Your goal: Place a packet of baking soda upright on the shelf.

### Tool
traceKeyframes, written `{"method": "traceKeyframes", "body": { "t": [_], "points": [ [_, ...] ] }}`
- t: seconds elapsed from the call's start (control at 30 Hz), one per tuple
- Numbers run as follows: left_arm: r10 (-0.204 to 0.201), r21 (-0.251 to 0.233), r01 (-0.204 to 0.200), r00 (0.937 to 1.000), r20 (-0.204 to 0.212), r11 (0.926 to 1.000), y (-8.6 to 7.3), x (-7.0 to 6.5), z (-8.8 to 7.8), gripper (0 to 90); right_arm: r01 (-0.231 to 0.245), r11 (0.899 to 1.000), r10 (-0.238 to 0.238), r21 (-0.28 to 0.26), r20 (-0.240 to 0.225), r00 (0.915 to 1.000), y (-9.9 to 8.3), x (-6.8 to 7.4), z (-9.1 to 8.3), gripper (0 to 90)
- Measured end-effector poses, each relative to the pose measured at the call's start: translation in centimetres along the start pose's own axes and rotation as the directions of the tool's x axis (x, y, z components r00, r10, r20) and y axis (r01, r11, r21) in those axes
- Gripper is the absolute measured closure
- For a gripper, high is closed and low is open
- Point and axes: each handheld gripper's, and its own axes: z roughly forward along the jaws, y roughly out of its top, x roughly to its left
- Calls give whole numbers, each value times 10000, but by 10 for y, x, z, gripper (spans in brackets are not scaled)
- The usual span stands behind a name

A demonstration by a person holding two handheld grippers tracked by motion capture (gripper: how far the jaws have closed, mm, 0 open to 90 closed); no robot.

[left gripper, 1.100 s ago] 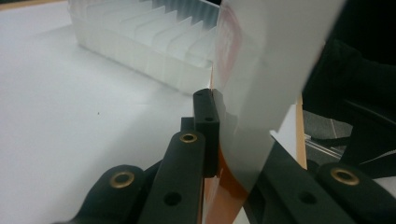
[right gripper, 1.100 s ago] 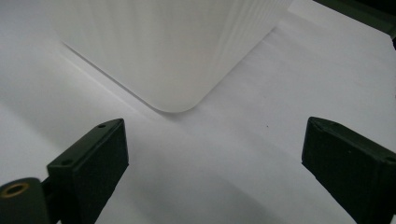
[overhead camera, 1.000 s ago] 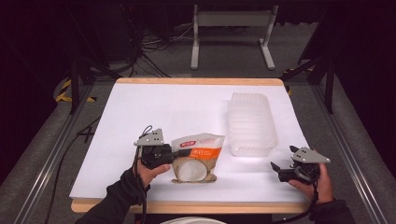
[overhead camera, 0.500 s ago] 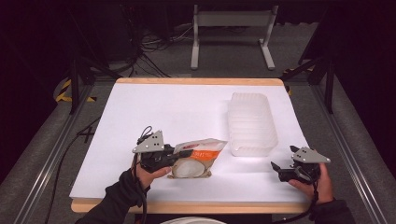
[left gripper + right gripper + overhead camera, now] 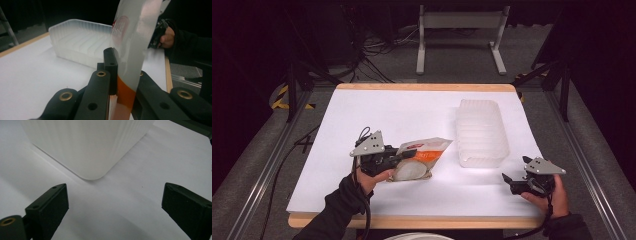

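A white and orange pouch with a clear round window hangs tilted just above the white table top, near its front left. My left gripper is shut on the pouch's left edge. In the left gripper view the black jaws pinch the glossy pouch, which stands up between them. My right gripper rests low at the front right with its jaws wide apart and nothing between them. It points at the near corner of a translucent ribbed plastic container.
The ribbed container lies on the right half of the table, also seen beyond the pouch. The white table cover ends at a wooden front edge. A metal stand and cables lie on the floor behind.
My left gripper has risen with the pouch, which has come off the table and tilted up. The right gripper has stayed where it was.
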Motion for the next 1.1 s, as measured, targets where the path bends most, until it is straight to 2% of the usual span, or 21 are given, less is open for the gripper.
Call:
{"method": "traceKeyframes", "body": {
  "t": [0.03,0.1,0.17,0.5,0.57,0.77,0.93,1.1],
  "points": [
    [115,-61,-115,9999,-11,9999,2,1,0,900,-14,10000,14,-16,-23,10000,0,0,0,73],
    [42,-177,-42,10000,-25,9998,5,2,0,900,-15,10000,15,-46,-41,10000,0,0,0,73],
    [156,-210,-156,9999,-29,9997,9,3,2,900,-20,10000,19,-79,-45,10000,0,1,-1,72],
    [208,-505,-203,9997,88,9985,33,14,29,900,-61,9986,53,-525,-140,9999,1,0,-4,72],
    [347,-478,-343,9994,67,9983,40,16,35,900,-55,9985,48,-539,-139,9999,1,0,-4,72],
    [601,-489,-583,9976,352,9971,58,20,56,900,-82,9971,63,-756,-265,9996,1,0,-6,73],
    [662,-646,-626,9963,547,9959,66,22,69,900,-223,9955,181,-924,-464,9988,1,0,-7,57],
    [776,-692,-721,9937,808,9950,79,22,88,900,-162,9962,129,-852,-391,9992,1,0,-7,59]
  ]
}}
